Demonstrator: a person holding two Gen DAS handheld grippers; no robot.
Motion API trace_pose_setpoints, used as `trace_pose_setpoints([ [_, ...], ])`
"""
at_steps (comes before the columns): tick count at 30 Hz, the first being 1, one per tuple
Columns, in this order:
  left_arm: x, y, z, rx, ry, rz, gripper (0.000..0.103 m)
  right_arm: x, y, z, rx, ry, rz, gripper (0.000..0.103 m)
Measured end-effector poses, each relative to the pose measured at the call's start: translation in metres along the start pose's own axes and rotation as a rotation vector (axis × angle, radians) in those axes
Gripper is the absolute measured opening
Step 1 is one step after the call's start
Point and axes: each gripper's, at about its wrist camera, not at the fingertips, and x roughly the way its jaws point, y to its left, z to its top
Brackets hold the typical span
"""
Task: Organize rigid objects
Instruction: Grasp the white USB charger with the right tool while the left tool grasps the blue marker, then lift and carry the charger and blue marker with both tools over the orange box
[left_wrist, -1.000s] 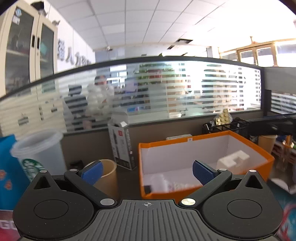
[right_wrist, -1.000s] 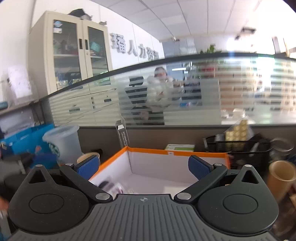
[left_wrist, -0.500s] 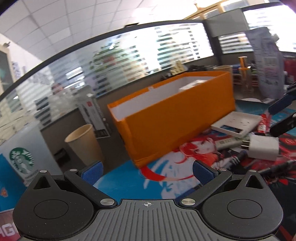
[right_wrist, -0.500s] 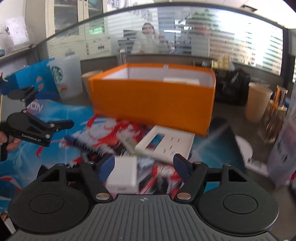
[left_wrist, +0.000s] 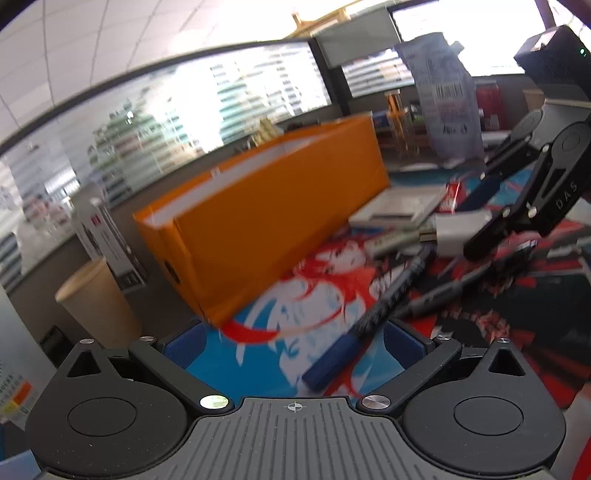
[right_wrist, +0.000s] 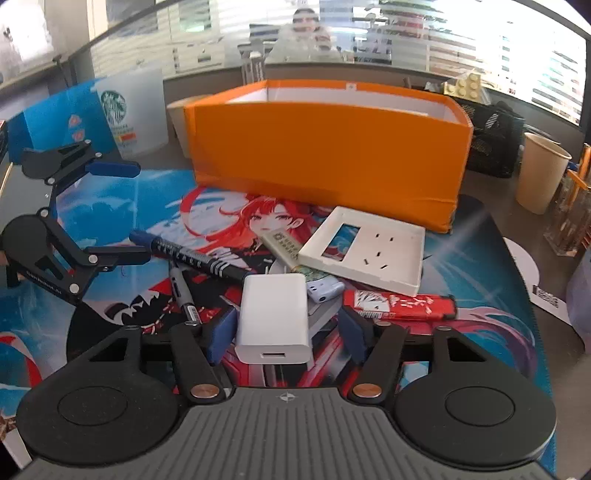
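An orange box (right_wrist: 325, 155) (left_wrist: 277, 221) stands at the back of the printed mat. In front of it lie a white socket plate (right_wrist: 369, 251), a red bar (right_wrist: 399, 304), a beige stick (right_wrist: 280, 245) and pens. A white charger (right_wrist: 273, 321) (left_wrist: 458, 232) lies on the mat between the fingers of my right gripper (right_wrist: 286, 332) (left_wrist: 476, 214). Its jaws are closing; the left pad is at the charger's side and the right pad stands apart. My left gripper (left_wrist: 293, 343) (right_wrist: 118, 212) is open low over the mat, with the end of a blue-black pen (left_wrist: 369, 321) (right_wrist: 192, 254) between its fingers.
A paper cup (right_wrist: 539, 173) and a black mesh basket (right_wrist: 491, 140) stand right of the box. A Starbucks cup (right_wrist: 129, 110), a blue bag (right_wrist: 51, 122) and another paper cup (left_wrist: 96, 299) stand to its left. A glass partition rises behind the desk.
Both grippers have come down from box height to the mat. The right jaws have narrowed around the white charger. The left view has rolled and now faces the pen.
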Motion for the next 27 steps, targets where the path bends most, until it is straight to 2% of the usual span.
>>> trace_pose_setpoints([
  [2, 0.004, 0.006, -0.001, -0.014, 0.023, -0.041, 0.098, 0.003, 0.003, 0.002, -0.016, 0.0, -0.015, 0.056],
  [5, 0.006, 0.008, -0.001, 0.001, 0.01, -0.09, 0.091, 0.007, 0.006, 0.005, -0.022, -0.002, -0.029, 0.048],
  [7, 0.007, 0.008, 0.0, 0.009, 0.002, -0.12, 0.079, 0.009, 0.008, 0.006, -0.027, -0.005, -0.034, 0.042],
  [8, 0.007, 0.007, 0.0, 0.011, 0.0, -0.132, 0.076, 0.009, 0.009, 0.006, -0.034, -0.005, -0.038, 0.04],
  [9, 0.007, 0.007, 0.001, 0.011, -0.002, -0.146, 0.067, 0.01, 0.011, 0.006, -0.038, -0.006, -0.039, 0.037],
  [10, 0.006, 0.006, 0.001, 0.009, -0.004, -0.172, 0.052, 0.01, 0.011, 0.007, -0.038, -0.006, -0.041, 0.037],
  [12, 0.005, 0.004, 0.002, 0.005, -0.003, -0.218, 0.032, 0.01, 0.013, 0.007, -0.043, -0.003, -0.046, 0.037],
  [13, 0.004, 0.001, 0.002, 0.011, -0.003, -0.228, 0.025, 0.01, 0.013, 0.007, -0.042, -0.002, -0.048, 0.037],
  [15, 0.001, -0.006, 0.002, 0.035, -0.005, -0.216, 0.019, 0.009, 0.014, 0.007, -0.043, -0.003, -0.052, 0.037],
  [27, -0.004, -0.032, 0.008, -0.001, 0.044, -0.061, 0.015, 0.006, 0.015, 0.001, -0.044, -0.028, -0.056, 0.036],
])
